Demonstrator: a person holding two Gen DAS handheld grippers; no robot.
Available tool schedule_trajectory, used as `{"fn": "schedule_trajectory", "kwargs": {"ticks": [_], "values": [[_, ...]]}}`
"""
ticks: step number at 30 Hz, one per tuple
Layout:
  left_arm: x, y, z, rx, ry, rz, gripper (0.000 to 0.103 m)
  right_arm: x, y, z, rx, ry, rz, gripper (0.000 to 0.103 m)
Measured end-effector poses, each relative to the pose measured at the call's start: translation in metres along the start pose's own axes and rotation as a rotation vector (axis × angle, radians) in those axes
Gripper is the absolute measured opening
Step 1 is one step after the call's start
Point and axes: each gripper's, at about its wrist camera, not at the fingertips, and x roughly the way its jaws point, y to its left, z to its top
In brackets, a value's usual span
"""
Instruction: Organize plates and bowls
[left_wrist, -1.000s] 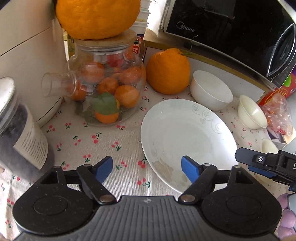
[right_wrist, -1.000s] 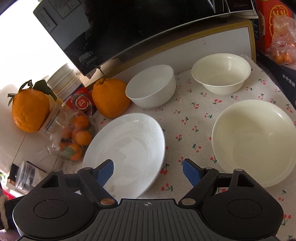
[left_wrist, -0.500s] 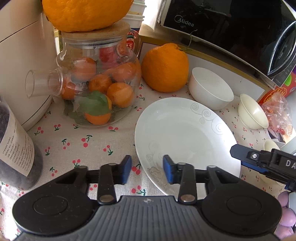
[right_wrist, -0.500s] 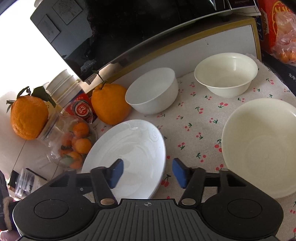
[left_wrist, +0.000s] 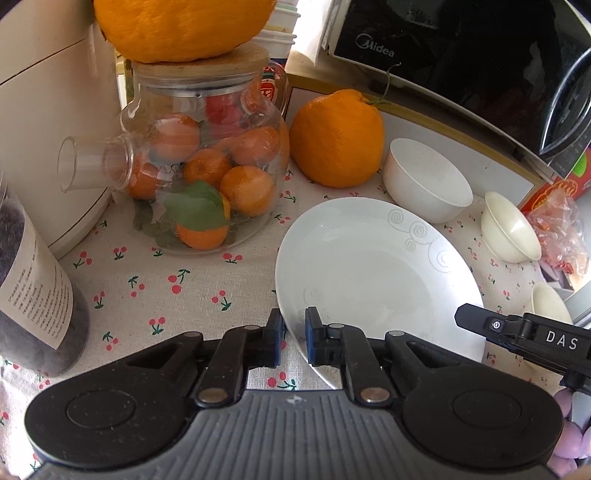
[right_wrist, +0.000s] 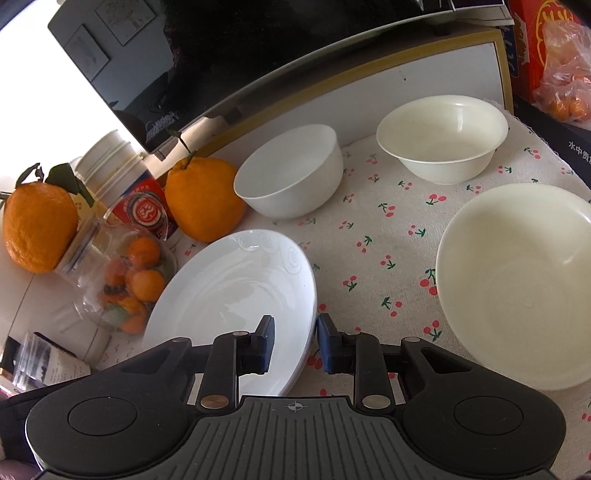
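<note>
Left gripper (left_wrist: 292, 341) and right gripper (right_wrist: 293, 341), jaws just closing, each pinch opposite near rims of the white plate (left_wrist: 373, 273).

I see a glass jar (left_wrist: 207, 177) of small oranges, a big orange (left_wrist: 181, 26) resting on its lid. Another orange (left_wrist: 336, 138) sits just beside the jar on the cherry-print cloth (left_wrist: 177, 288) covering the surface. A black microwave (left_wrist: 461, 55) stands behind; a dark labelled jar (left_wrist: 33, 295) stands at left.
</note>
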Motion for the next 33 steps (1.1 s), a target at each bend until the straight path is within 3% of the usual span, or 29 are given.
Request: {"fn": "schedule_trajectory", "kwargs": {"ticks": [5, 10, 33], "values": [[0.002, 0.002, 0.002, -0.015, 0.010, -0.011, 0.011, 0.008, -0.001, -0.004, 0.008, 0.030, 0.010, 0.024], [0.001, 0.002, 0.000, -0.020, 0.000, -0.010, 0.011, 0.009, -0.001, -0.006, -0.001, 0.027, -0.009, 0.015], [-0.019, 0.003, 0.002, -0.028, -0.026, -0.019, 0.010, -0.011, 0.013, 0.000, -0.036, -0.027, -0.005, 0.014]]}}
